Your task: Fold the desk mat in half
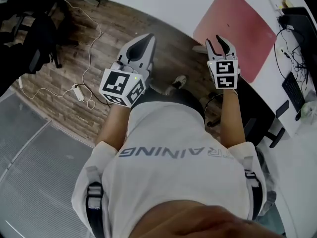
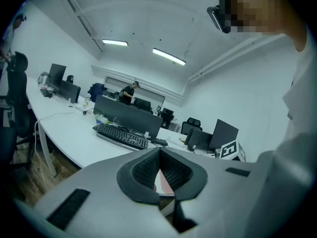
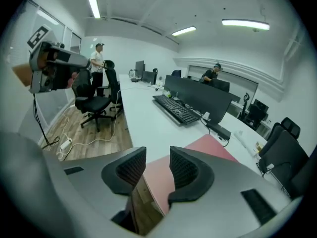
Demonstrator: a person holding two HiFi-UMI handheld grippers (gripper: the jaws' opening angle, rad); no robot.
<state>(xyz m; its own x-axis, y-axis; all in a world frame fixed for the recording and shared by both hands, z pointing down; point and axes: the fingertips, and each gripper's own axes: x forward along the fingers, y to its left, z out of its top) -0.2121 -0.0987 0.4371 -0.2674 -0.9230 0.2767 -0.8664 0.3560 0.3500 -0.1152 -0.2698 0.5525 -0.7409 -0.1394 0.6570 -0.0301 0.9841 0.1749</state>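
Desk mat [image 1: 237, 29], pink, lies flat and unfolded on the white desk [image 1: 163, 4]. In the head view it sits at 1 o'clock from the right gripper [image 1: 220, 44], whose tips are over the mat's near edge in the picture; I cannot tell if they touch it. The left gripper [image 1: 143, 39] is at 9 o'clock from the right one, well apart from the mat, over the wooden floor [image 1: 74, 63], where a white cable [image 1: 91, 38] runs.

The left gripper view shows its jaws pressed together with nothing clamped. Only a thin pink strip of the mat appears below the tips, at 6 o'clock. At 10 o'clock stand a keyboard [image 2: 121, 135] and dark monitors [image 2: 129, 117], which the head view does not show.

The right gripper view shows its jaws apart, not pressing on anything. The mat's near corner shows between and beyond them. At 9 o'clock there is an office chair [image 3: 96, 100] and a standing person [image 3: 97, 58].
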